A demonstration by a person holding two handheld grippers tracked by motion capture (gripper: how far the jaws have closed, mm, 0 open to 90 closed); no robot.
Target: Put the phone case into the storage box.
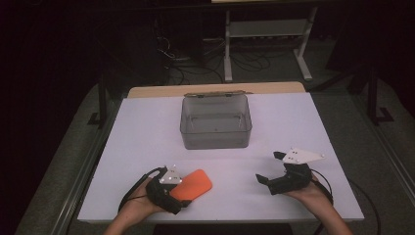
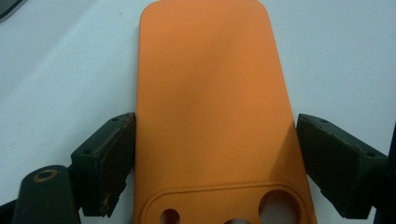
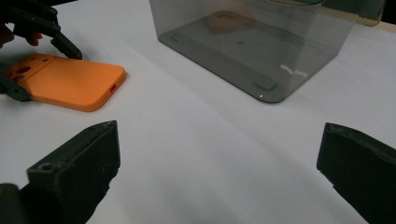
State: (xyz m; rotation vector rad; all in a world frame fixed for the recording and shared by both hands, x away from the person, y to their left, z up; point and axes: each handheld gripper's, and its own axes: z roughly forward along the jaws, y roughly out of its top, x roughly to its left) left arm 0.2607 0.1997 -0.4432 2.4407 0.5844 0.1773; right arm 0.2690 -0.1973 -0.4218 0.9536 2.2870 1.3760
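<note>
An orange phone case (image 1: 195, 184) lies flat on the white table, camera cut-outs toward the person. My left gripper (image 1: 182, 191) straddles its near end. In the left gripper view the case (image 2: 205, 93) runs between the two black pads (image 2: 109, 158), and each pad meets a long edge. The right gripper view shows that same gripper (image 3: 46, 74) clamped across the case (image 3: 74, 81). My right gripper (image 1: 268, 166) rests at the table's right front, open, jaws pointing left with bare table between them (image 3: 219, 154).
A smoky clear plastic box (image 1: 215, 139) stands open at the table's middle back, nothing loose inside; its wall (image 3: 261, 51) is close ahead of the right gripper. The table's near edge (image 1: 220, 219) is just behind both hands.
</note>
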